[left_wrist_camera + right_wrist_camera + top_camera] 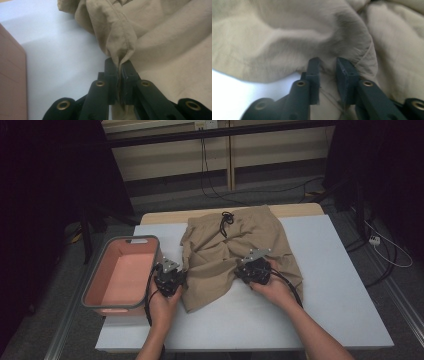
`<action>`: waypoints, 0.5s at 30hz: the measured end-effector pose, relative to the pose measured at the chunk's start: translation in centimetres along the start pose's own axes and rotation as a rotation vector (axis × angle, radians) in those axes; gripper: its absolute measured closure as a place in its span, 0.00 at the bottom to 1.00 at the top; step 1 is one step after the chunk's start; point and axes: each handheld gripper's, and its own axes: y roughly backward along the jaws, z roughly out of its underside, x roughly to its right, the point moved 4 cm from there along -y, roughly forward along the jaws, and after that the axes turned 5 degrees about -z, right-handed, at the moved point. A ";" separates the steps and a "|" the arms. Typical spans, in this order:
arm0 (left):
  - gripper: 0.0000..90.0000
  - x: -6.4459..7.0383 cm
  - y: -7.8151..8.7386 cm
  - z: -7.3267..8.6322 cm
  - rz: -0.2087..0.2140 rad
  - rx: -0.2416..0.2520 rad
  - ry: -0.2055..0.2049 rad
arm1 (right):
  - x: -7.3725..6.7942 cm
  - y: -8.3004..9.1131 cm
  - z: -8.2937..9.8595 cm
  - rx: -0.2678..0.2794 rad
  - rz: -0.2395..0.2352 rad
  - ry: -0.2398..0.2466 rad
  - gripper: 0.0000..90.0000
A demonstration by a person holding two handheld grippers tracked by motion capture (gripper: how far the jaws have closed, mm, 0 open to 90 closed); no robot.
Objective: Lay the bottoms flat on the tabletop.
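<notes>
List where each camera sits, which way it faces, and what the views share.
High view: above the person's side, looking forward and down on the table; both forearms, left gripper, right gripper.
Left gripper view: rides the left gripper, jaws pinching a fold of the tan shorts.
Right gripper view: rides the right gripper, jaws parted around cloth.
Shared: the shorts; the pink bin in the first two.

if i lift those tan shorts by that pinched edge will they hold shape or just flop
Probably flop: the tan shorts lie rumpled, and the fold in the left hand-held gripper bunches softly. They look light, thin cloth. The rest would likely drag across the table.
</notes>
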 end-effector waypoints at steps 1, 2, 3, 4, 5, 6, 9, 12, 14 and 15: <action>0.94 -0.1 0.1 0.0 -0.003 0.001 -0.009 | 0.0 0.0 0.1 -0.003 -0.016 0.002 0.74; 0.93 -0.1 0.1 0.0 0.005 0.004 -0.005 | 0.0 0.1 0.1 -0.005 -0.026 0.008 0.71; 0.92 -0.1 0.2 0.0 0.010 0.006 0.000 | -0.1 0.1 0.1 -0.011 -0.036 0.022 0.65; 0.91 0.0 0.2 0.0 0.017 0.011 0.011 | -0.3 0.1 0.2 -0.019 -0.042 0.040 0.63; 0.90 -0.1 0.3 0.0 0.021 0.009 0.011 | -0.5 0.1 0.3 -0.024 -0.034 0.068 0.62; 0.89 -0.1 0.4 0.0 0.024 0.010 0.016 | -0.6 0.1 0.3 -0.028 -0.030 0.083 0.62; 0.79 -0.1 0.7 0.1 0.018 0.022 0.019 | -0.6 0.1 0.3 -0.030 -0.031 0.089 0.62; 0.73 -0.2 0.9 0.1 0.025 0.026 0.033 | -0.3 0.0 0.3 -0.022 -0.024 0.072 0.72; 0.68 -0.2 1.0 0.1 0.030 0.028 0.040 | -0.2 0.0 0.3 -0.021 -0.009 0.071 0.79; 0.66 -0.2 1.0 0.1 0.031 0.030 0.043 | 0.0 0.0 0.3 -0.020 0.003 0.075 0.86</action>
